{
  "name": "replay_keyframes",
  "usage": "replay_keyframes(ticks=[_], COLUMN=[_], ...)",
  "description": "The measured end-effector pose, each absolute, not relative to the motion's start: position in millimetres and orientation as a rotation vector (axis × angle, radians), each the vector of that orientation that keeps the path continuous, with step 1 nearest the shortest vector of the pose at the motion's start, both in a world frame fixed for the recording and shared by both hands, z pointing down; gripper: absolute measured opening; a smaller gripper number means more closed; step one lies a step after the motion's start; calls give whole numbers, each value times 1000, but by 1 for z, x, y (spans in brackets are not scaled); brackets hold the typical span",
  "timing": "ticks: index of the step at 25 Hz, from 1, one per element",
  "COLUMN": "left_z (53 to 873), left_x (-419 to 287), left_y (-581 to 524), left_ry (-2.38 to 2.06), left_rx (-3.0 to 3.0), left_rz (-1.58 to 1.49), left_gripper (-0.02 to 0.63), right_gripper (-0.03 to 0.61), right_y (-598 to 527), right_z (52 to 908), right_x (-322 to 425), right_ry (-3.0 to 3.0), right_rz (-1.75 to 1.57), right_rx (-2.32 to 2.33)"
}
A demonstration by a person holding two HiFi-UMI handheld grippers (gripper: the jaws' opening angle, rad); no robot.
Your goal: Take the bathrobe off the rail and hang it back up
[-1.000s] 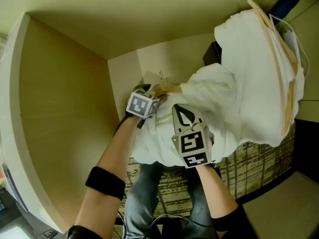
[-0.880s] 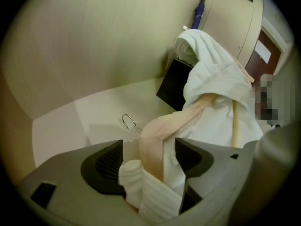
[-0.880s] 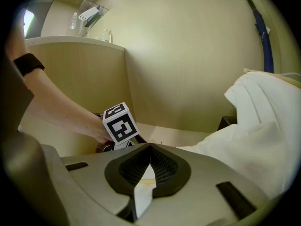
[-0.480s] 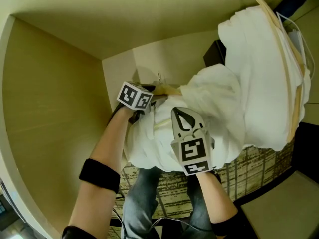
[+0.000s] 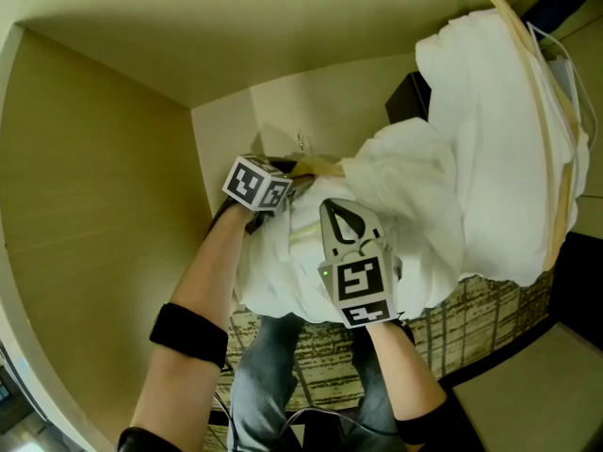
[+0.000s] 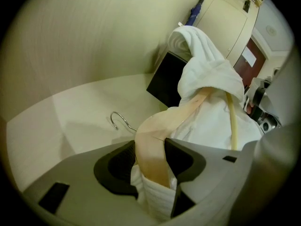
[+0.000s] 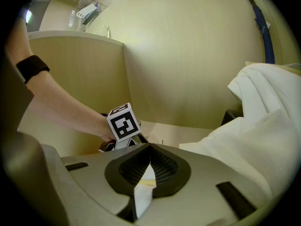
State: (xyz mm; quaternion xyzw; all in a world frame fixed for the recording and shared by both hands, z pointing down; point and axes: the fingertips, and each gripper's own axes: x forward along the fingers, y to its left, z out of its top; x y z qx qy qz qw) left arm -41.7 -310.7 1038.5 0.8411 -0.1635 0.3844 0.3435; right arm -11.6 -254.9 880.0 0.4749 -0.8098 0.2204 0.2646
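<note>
In the head view we see the white bathrobe [image 5: 471, 158] filling centre to upper right, with the left gripper [image 5: 287, 179] and right gripper [image 5: 344, 222] at its lower-left edge. The left gripper view shows our jaws, which have just been closing, clamped on the wooden hanger [image 6: 153, 140] and robe cloth. In the right gripper view we pinch a bathrobe fold, jaws almost together.

Grey moulded shells on left gripper [image 6: 150, 173] and right gripper [image 7: 146, 171], with black ribbed pads [image 7: 165, 166] inside. White cubes printed with black square markers: left cube [image 5: 254, 184], right cube [image 5: 361, 290]. Tiny green light beside the right one. Black wristband [image 5: 188, 334] round the left forearm; forearms otherwise uncovered. Blue-grey jeans [image 5: 268, 375]. Dark sleeve [image 5: 426, 428] at the right elbow.
</note>
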Motion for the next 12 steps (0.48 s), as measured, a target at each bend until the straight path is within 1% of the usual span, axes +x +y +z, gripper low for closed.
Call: replay_keyframes(ticks=[5,9,12], left_z=[1029,1006,971], left_x=[-42,-55,-63], left_y=[-313,-323,-329], left_ry=[-489,-684,-861], left_rx=[2249,2324,2388], left_rz=[995,1021,1049], left_gripper=[202,199,199], right_gripper=[25,25,25], right_y=[-252,-245,-238], right_z=[879,873,862], right_x=[-11,-10,-9], right_ry=[-2188,-2187,-2192], right_rz=[600,617,625], right_rx=[1277,1274,1270])
